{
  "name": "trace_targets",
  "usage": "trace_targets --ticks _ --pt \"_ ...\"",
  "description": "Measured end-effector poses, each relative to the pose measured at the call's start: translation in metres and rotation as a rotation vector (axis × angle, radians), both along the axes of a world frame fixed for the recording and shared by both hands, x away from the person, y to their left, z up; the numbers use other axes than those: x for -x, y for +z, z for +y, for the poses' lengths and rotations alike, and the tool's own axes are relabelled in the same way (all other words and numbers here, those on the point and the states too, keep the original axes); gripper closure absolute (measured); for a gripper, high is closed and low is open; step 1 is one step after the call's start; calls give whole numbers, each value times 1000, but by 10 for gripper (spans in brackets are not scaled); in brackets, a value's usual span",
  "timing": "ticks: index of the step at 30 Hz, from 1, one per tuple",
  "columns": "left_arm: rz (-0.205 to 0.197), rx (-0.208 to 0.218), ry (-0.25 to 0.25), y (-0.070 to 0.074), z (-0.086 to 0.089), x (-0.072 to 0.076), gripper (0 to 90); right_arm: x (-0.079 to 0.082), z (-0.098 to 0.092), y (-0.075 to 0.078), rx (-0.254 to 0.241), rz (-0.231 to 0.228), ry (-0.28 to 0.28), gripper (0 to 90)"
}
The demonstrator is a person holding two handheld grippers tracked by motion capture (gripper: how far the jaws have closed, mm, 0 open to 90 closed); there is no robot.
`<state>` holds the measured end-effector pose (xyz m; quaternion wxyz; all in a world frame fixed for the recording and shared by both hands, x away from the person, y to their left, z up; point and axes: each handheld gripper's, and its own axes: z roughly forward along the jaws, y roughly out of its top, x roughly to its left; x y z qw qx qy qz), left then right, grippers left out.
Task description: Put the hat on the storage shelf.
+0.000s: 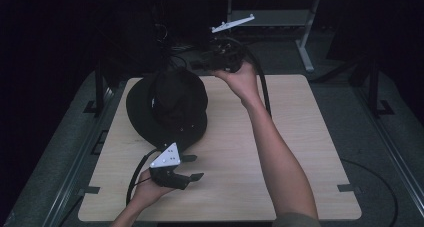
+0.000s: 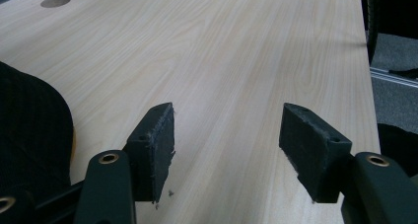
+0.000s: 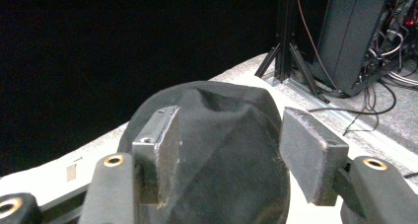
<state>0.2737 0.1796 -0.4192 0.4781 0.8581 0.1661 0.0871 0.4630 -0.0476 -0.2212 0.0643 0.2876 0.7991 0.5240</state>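
Dim, underexposed surroundings fade to black, while the pale table (image 1: 300,137) stays evenly lit with soft shadows.

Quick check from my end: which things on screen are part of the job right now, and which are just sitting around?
In the job:
- black hat on the table
- right gripper, jaws open, at the hat's far edge
- left gripper, jaws open over bare wood beside the brim

Lying about:
- cables on the floor
- dark equipment box
- white desk frame behind

Dim recording lab.
A pale wooden tabletop (image 1: 280,137) stands among black metal stands (image 3: 283,41), tangled cables (image 3: 379,93) (electronics behind) and grey carpet.
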Motion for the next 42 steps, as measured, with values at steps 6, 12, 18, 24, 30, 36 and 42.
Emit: trace_targets --ticks 6,12,18,24,30,36,42 --pt "-8 5 8 0 0 -1 357 6 -18 -7 -15 10 -23 354" --pt "-1 -1 13 -1 0 -1 337 13 -36 -12 -28 13 -47 332" --pt "12 -2 22 -1 0 -1 317 20 -50 -15 -22 10 -64 319" --pt "5 -8 24 -1 0 -2 303 27 -62 -20 -18 18 -78 304" --pt "6 -6 25 -1 -1 -2 297 33 -72 -25 -15 25 -92 283" --pt "6 -6 28 -1 -1 -2 291 39 -82 -31 -13 40 -105 270" --pt "10 -8 30 0 -1 -1 288 46 -92 -39 -8 54 -119 257"
